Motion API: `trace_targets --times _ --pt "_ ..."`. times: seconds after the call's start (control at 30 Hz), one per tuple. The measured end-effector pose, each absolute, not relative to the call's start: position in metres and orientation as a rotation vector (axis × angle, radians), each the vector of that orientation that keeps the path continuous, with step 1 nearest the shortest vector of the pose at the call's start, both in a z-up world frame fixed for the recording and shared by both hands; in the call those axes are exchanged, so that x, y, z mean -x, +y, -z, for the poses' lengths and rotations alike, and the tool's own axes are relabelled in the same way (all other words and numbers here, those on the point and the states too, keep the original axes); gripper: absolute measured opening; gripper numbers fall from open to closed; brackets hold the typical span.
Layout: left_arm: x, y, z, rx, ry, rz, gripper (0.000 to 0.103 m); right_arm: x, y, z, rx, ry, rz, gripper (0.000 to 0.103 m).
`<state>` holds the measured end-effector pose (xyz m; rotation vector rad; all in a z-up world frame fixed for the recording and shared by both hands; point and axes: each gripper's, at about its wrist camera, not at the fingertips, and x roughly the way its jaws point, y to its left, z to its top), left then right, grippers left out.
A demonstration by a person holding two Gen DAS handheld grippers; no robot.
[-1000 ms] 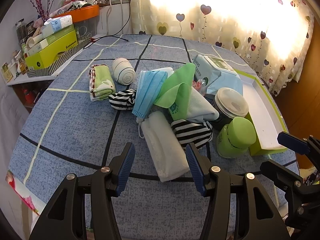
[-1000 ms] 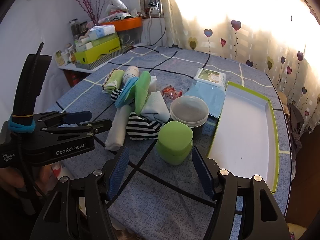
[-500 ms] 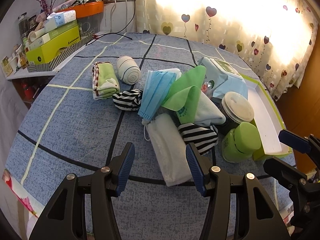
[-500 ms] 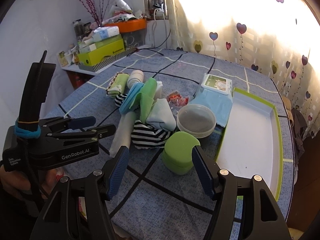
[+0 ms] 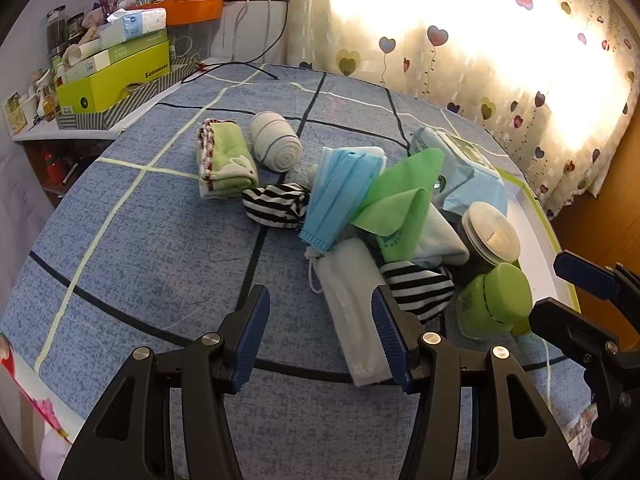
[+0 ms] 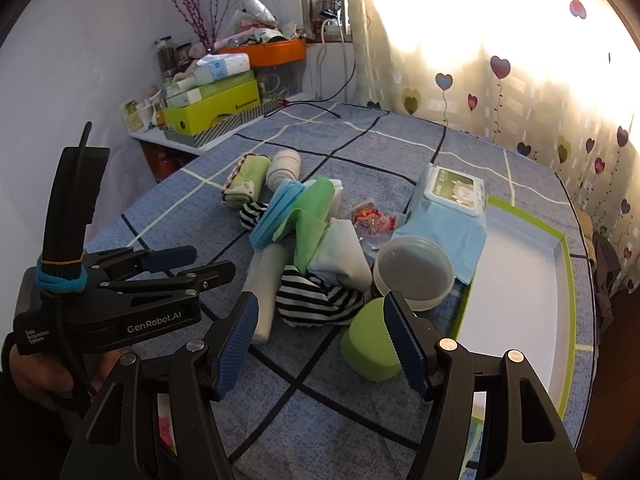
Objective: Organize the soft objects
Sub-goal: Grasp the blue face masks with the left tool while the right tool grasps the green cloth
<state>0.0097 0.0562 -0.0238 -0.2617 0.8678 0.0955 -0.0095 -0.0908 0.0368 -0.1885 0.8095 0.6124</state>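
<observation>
Two grippers, both with fingers spread and holding nothing. Left gripper (image 5: 320, 336) hangs above the blue tablecloth (image 5: 152, 240), its right finger beside the white folded cloth (image 5: 352, 304). Right gripper (image 6: 320, 344) sits near the green lidded jar (image 6: 370, 350). Soft items lie heaped mid-table: blue face mask (image 5: 340, 196), green cloth (image 5: 400, 204), striped socks (image 5: 416, 288). White tray (image 6: 520, 296) lies at the table's right side.
</observation>
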Motion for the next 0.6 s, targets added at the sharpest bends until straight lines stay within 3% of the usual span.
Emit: trace_targets --times 0.6 --pt "-0.013 0.103 0.037 0.376 0.849 -0.116 0.054 -0.034 -0.039 -0.030 0.211 0.838 -0.636 0.065"
